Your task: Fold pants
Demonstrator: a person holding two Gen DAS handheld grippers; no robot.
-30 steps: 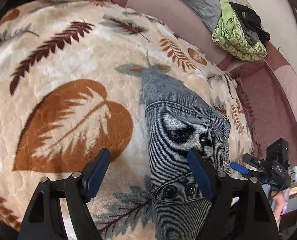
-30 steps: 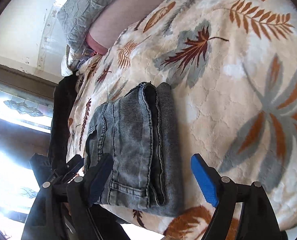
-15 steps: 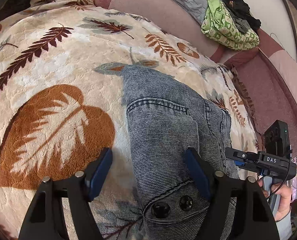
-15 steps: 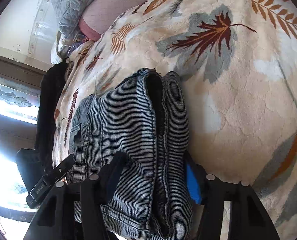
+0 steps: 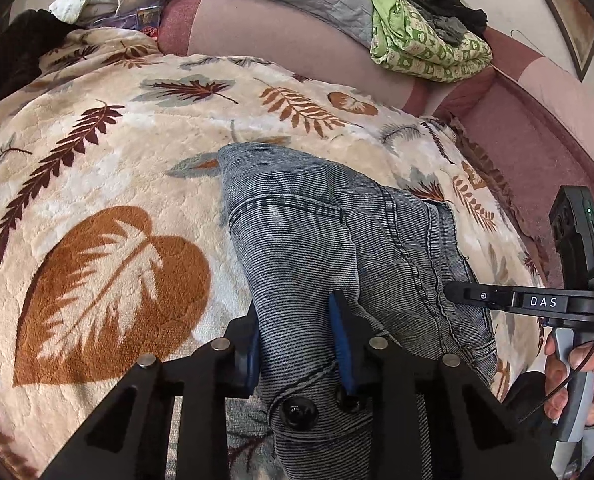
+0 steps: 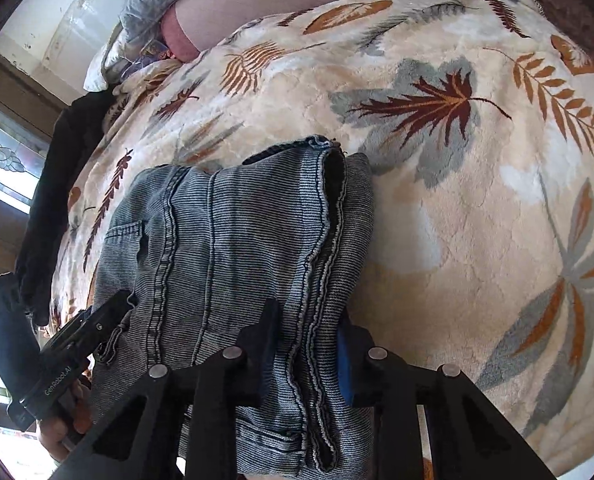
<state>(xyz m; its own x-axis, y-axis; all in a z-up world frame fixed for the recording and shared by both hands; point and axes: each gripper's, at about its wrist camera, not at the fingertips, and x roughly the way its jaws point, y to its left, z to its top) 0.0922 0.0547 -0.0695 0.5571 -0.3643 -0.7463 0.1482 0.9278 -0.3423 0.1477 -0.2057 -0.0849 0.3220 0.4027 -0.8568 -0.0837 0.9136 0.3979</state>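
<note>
1. while both grippers are clamped on the pants (image 5: 337, 240), we have the denim lying as a folded bundle on the leaf-print blanket (image 5: 109, 184), just right of centre in the left view and running from about 6 o'clock up toward 12.
2. our left gripper (image 5: 297, 344) pinches the waistband end, with the two dark buttons (image 5: 299, 412) at 6 o'clock just below the pads. if we lift on this thin bite, we judge the top layer alone could peel away and open the fold.
3. our right gripper (image 6: 305, 352) is closed on the stacked hem edges (image 6: 329, 240). several layers sit between the pads; one could slide out, and the stack would skew.
4. if the two hands rise unevenly, the middle may sag and crease crookedly.
5. the plush blanket may drag on the denim and bunch underneath.
6. the laundry pile (image 5: 425, 44) at 1 o'clock sits well apart, so we expect no snag there.
</note>
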